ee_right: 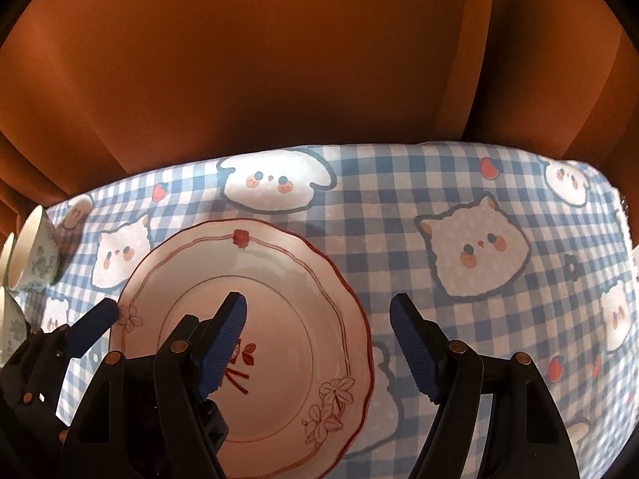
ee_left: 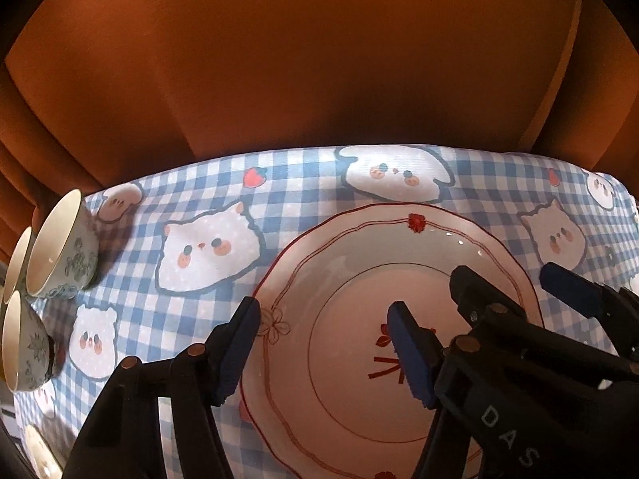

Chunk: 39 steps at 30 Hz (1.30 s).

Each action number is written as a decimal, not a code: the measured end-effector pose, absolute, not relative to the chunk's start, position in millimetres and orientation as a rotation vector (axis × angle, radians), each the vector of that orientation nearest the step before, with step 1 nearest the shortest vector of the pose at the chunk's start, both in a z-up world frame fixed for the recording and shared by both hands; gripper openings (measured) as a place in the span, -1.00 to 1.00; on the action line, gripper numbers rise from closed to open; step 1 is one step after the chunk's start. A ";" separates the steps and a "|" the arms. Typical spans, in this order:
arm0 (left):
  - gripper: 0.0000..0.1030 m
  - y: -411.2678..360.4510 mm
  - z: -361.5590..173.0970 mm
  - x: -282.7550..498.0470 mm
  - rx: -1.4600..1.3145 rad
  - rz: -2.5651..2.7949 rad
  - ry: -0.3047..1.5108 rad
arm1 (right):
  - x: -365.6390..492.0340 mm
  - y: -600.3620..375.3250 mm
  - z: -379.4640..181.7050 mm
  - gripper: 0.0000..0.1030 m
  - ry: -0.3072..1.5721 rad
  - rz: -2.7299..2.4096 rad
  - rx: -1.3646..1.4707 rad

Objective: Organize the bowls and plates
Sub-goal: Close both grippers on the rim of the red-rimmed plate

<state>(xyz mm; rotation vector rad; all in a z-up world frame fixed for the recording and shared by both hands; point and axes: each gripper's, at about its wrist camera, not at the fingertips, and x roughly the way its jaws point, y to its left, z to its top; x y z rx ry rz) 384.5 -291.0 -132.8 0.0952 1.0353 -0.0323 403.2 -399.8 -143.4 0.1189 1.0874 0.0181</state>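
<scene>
A pink plate [ee_left: 359,391] with a wavy red rim and red flower drawings lies flat on the checked tablecloth. My left gripper [ee_left: 325,349] is open and straddles the plate's left rim, one pad outside it and one over the plate's well. My right gripper [ee_right: 319,345] is open in the same way across the plate's [ee_right: 279,279] right rim. Neither gripper's pads visibly press on the plate. Each wrist view also shows the other gripper: the right gripper [ee_left: 515,283] at the right, and one of the left gripper's fingers [ee_right: 96,321] at the left.
Three small white bowls with blue-green patterns [ee_left: 60,247] [ee_left: 24,343] [ee_right: 34,251] lie tipped on their sides at the table's left edge. The blue-and-white tablecloth [ee_right: 459,207] has cartoon animals. An orange curtain [ee_left: 319,60] hangs behind the table's far edge.
</scene>
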 end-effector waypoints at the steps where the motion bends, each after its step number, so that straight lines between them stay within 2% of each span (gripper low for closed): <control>1: 0.32 -291.4 -133.0 384.3 0.098 -0.037 1.036 | 404.1 -400.5 -144.2 0.36 1.088 0.020 0.120; 3: 0.32 -291.7 -133.0 383.4 0.104 -0.041 1.036 | 405.4 -400.5 -146.2 0.23 1.097 0.039 0.131; 12: 0.32 -278.2 -133.9 385.6 0.100 0.015 1.050 | 403.5 -400.1 -146.2 0.21 1.104 0.037 0.149; 18: 0.28 -277.5 -139.9 388.0 0.079 -0.001 1.066 | 402.5 -398.6 -147.9 0.09 1.106 0.016 0.121; 27: 0.27 -270.5 -139.7 370.7 0.066 -0.007 1.087 | 389.0 -393.7 -144.8 0.10 1.128 0.005 0.125; 39: 0.27 -250.6 -138.4 304.2 0.056 -0.032 1.151 | 323.9 -380.7 -138.8 0.09 1.187 0.017 0.141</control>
